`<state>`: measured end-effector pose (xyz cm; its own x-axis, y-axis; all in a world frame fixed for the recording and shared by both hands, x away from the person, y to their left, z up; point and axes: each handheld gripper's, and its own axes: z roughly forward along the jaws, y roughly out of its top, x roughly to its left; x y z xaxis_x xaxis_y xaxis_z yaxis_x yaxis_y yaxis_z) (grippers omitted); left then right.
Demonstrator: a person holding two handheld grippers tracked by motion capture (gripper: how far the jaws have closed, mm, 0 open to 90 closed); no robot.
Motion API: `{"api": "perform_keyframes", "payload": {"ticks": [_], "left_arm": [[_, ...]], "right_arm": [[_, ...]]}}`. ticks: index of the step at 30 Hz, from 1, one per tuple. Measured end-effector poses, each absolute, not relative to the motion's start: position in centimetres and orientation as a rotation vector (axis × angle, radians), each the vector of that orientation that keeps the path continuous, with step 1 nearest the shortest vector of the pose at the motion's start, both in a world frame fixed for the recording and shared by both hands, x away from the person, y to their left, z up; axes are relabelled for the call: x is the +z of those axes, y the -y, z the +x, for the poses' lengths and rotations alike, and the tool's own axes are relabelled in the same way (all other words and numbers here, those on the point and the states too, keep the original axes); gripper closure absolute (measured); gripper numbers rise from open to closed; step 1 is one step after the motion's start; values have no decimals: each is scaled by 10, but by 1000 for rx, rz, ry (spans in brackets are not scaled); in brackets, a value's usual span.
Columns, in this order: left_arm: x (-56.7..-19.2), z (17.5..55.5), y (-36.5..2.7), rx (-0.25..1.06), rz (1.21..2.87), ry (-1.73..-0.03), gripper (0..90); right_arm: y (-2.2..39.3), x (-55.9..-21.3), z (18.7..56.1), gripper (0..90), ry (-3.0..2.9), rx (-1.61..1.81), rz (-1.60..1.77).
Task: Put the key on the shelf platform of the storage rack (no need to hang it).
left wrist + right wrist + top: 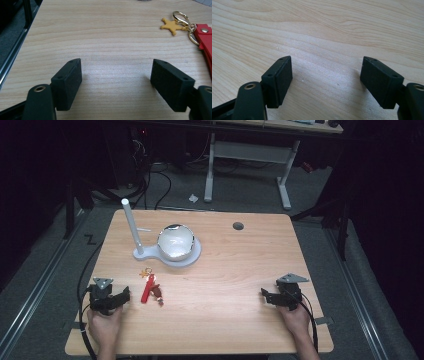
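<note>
Keychain (pixel 151 289): red strap with a yellow star charm and gold clasps, lying flat on the table (pixel 225 320) just beside the left gripper (pixel 120 298), not touching it.
Left gripper: jaws apart, nothing between them, bare wood ahead.
Right gripper (pixel 266 297): jaws apart and empty, well away from the keychain.
Risk: flat strap could slide or the pads scrape the wood if the jaws come in too high; pinching a loose charm alone could let the rest swing.
Surroundings: shiny bowl (pixel 175 241) on a pale base (pixel 196 255) with an upright post (pixel 131 222), beyond the keychain.
Obstacles: none between left gripper and keychain.
</note>
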<state>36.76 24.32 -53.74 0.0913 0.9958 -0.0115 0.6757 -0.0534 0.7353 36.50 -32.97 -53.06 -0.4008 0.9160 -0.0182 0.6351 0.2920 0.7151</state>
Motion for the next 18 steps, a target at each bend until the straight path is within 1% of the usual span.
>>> {"api": "perform_keyframes", "payload": {"ticks": [9,13,18], "left_arm": [[-537,368,-243,696,1803,-1631,233],[-537,368,-243,695,1805,-1627,233],[-537,368,-244,693,1802,-1628,235]], "right_arm": [[330,-531,365,256,-2139,883,1388],[329,-531,365,237,-2127,876,1402],[329,-531,365,235,-2110,870,1418]]}}
